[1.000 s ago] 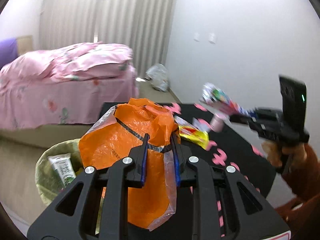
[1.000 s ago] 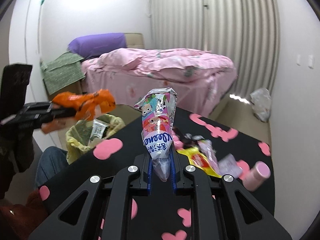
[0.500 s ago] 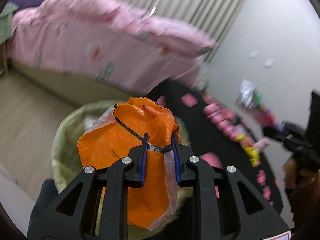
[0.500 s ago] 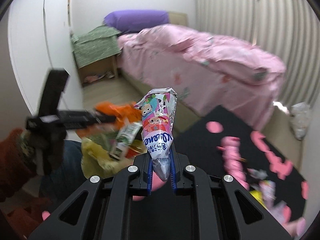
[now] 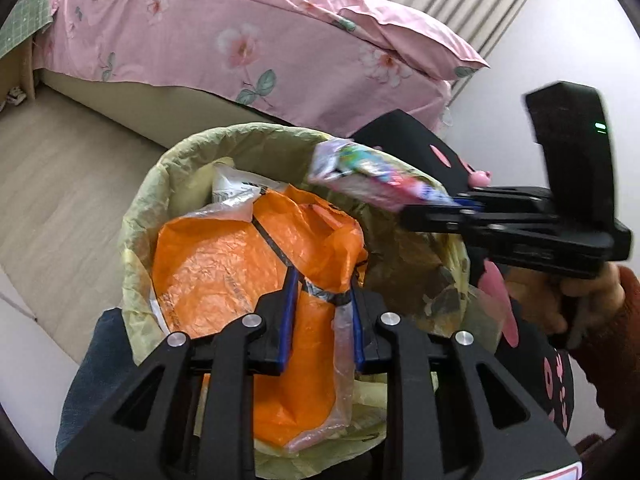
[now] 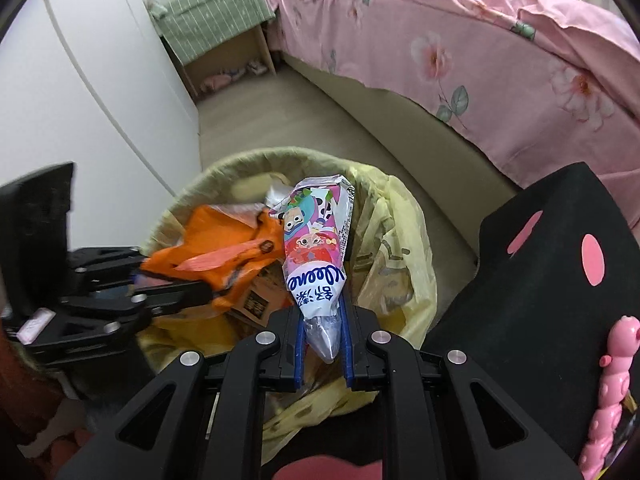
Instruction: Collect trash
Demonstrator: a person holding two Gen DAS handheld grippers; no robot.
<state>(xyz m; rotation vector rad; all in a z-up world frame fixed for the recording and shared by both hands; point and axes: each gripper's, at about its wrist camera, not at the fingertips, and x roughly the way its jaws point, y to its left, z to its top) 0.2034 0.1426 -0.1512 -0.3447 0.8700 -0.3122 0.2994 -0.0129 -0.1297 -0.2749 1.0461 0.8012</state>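
Over the round bin lined with crinkled yellow-green plastic [image 5: 144, 216], the left gripper [image 5: 325, 312], jaws opening, holds a crumpled orange plastic bag [image 5: 224, 264]; the right gripper [image 6: 323, 340] pinches a glossy cartoon-printed snack wrapper [image 6: 316, 252]

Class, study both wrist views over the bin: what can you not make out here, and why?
- Bin bottom, both views: covered by the orange bag and liner.
- Colourful wrapper, left wrist view: motion-blurred, print unreadable.
- White packet, left wrist view: mostly behind the orange bag.
- Pink toy, right wrist view: cut by the edge.

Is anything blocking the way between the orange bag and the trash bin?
Nothing visible does. The orange bag, between the left gripper's opening fingers, hangs right over the bin's open mouth. The right gripper holds a snack wrapper alongside.
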